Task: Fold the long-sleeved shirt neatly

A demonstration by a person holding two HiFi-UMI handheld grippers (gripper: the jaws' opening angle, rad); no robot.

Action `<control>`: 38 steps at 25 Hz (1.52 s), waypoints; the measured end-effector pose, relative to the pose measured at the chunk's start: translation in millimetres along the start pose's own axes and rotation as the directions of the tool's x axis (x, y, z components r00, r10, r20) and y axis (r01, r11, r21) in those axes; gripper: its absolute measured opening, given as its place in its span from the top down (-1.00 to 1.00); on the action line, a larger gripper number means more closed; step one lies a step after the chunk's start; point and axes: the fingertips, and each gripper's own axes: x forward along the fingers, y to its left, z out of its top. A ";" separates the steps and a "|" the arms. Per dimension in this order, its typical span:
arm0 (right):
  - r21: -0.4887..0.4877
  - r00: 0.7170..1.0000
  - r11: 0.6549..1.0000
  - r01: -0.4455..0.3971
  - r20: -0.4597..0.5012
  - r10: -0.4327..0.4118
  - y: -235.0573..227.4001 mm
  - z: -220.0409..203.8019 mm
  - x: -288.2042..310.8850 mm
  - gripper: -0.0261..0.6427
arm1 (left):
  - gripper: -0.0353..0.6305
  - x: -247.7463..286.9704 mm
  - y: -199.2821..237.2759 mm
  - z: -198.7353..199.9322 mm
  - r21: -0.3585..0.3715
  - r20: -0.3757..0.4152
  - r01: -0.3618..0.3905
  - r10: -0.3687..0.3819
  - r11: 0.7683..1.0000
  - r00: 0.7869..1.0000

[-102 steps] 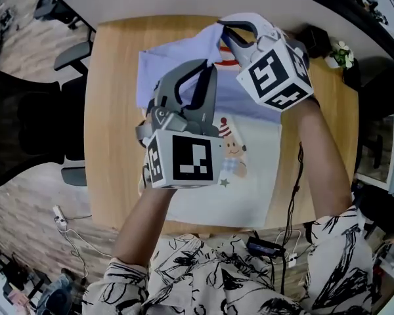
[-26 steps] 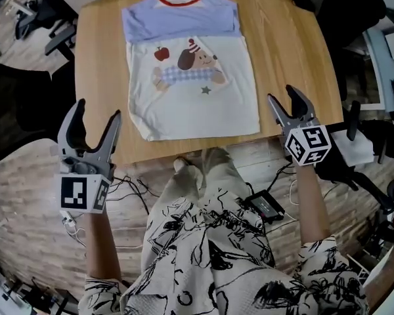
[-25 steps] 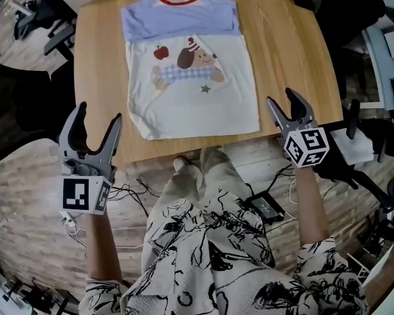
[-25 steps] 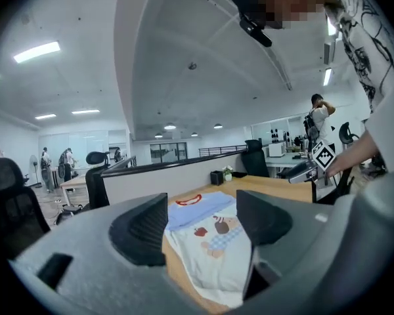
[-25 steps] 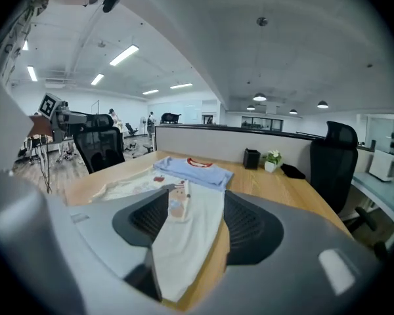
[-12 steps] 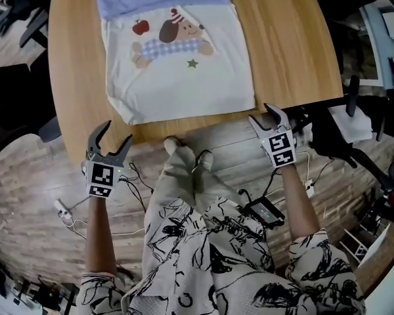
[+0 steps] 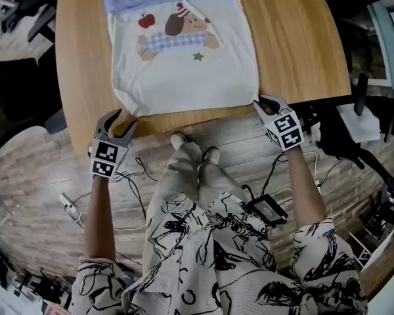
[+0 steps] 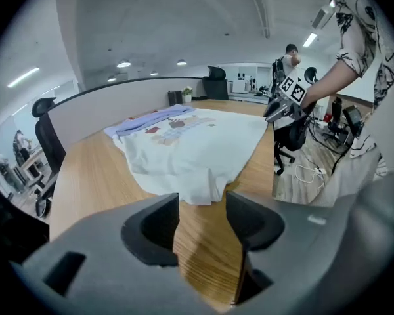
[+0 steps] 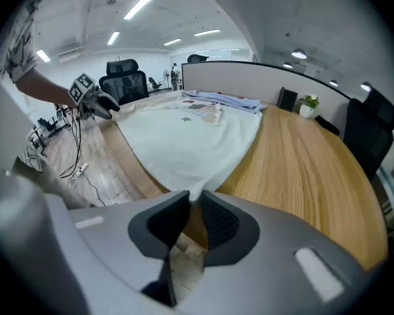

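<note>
The shirt point(image 7: 190, 77) lies flat on the wooden table point(image 7: 289, 31), white body with a dog print, lavender top at the far end. At its near-left hem corner my left gripper point(image 7: 121, 120) hovers over the table edge. Its jaws are closing in the left gripper view point(image 8: 202, 205), with only bare wood between them and the shirt point(image 8: 197, 143) corner just ahead of the tips. My right gripper point(image 7: 266, 102) is at the near-right hem corner. In the right gripper view its jaws point(image 9: 195, 201) are closing narrowly, with the shirt point(image 9: 190, 136) corner pinched between the tips.
The table's near edge runs just under both grippers. A person's feet point(image 7: 190, 156), cables and a black adapter point(image 7: 266, 209) are on the wood floor below. Office chairs point(image 7: 26, 77) stand left of the table. A small plant point(image 9: 308, 104) sits at the far table edge by a partition.
Both grippers dropped from beside the person to the table's near edge, at the shirt's two hem corners. The right jaws narrowed onto the corner; the left jaws narrowed a little.
</note>
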 end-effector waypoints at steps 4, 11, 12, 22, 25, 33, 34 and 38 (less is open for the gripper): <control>0.008 1.000 1.000 -0.010 0.008 0.010 3.2 3.2 -7.8 0.81 | 0.45 5.8 -0.2 -1.5 0.088 -0.039 0.040 -0.036 0.995 0.999; 0.052 0.999 0.999 -0.009 0.038 0.007 -0.5 7.9 -17.5 0.82 | 0.56 19.1 -6.9 -13.1 0.172 -0.108 0.079 -0.061 0.982 0.992; 0.047 0.999 0.999 -0.008 0.037 0.007 -0.5 8.6 -17.6 0.82 | 0.59 18.7 -6.8 -13.8 0.168 -0.108 0.080 -0.063 0.983 0.992; 0.044 0.999 0.999 -0.010 0.035 0.008 -1.6 15.6 -20.7 0.82 | 0.82 2.9 -3.4 -13.2 0.105 -0.044 0.178 -0.174 0.978 0.984; 0.038 0.999 0.999 -0.008 0.033 0.007 -1.0 15.4 -22.0 0.82 | 0.82 -2.4 -6.3 -10.1 0.113 -0.012 0.215 -0.215 0.970 0.977; 0.031 0.999 1.000 0.003 0.037 -0.004 -4.6 17.3 -23.5 0.82 | 0.84 -27.1 6.0 -23.4 0.229 -0.076 0.192 -0.179 0.954 0.981; 0.031 0.999 0.999 0.006 0.038 -0.007 -5.0 18.0 -24.0 0.82 | 0.85 -30.1 10.2 -26.3 0.241 -0.089 0.173 -0.156 0.955 0.984; 0.050 0.998 0.998 0.026 0.053 -0.029 -7.5 18.6 -28.1 0.82 | 0.85 -40.6 24.3 -52.3 0.371 -0.211 0.084 -0.004 0.925 0.977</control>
